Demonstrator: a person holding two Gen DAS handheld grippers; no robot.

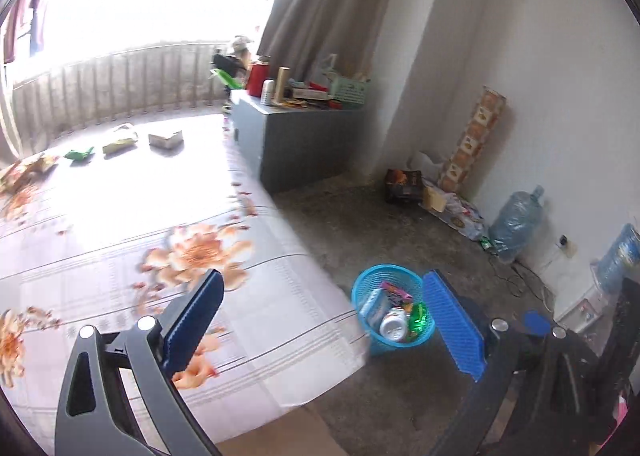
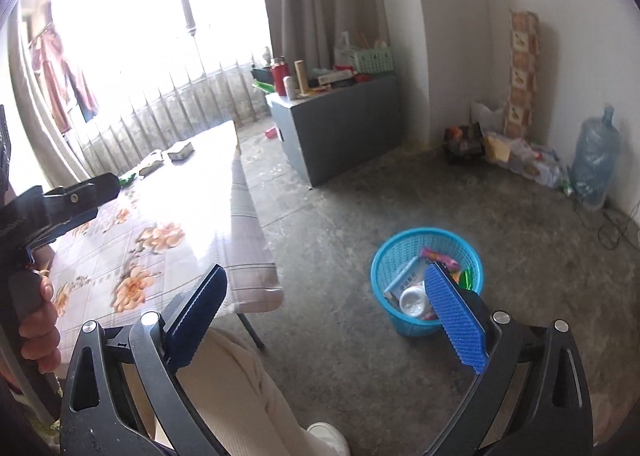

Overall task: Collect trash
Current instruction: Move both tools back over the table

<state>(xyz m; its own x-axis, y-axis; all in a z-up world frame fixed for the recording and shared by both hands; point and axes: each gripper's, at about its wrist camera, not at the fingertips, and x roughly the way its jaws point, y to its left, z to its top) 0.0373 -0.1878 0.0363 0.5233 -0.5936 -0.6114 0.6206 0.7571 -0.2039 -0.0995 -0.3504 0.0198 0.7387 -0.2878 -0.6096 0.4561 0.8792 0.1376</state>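
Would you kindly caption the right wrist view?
Open right gripper above a blue basket of trash beside the table.

We see a bright blue mesh basket (image 2: 426, 252) at five o'clock, a white bench cloth (image 1: 120, 216) patterned with orange flowers and grey stripes at nine, a grey cabinet (image 2: 340, 128) at twelve, and blue ribbed gripper pads (image 2: 456, 320).

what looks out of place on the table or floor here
Several wrappers and a small box lie at the far end of the floral table, not yet in the blue basket on the floor. Loose litter also sits by the wall. Nothing looks spilled.
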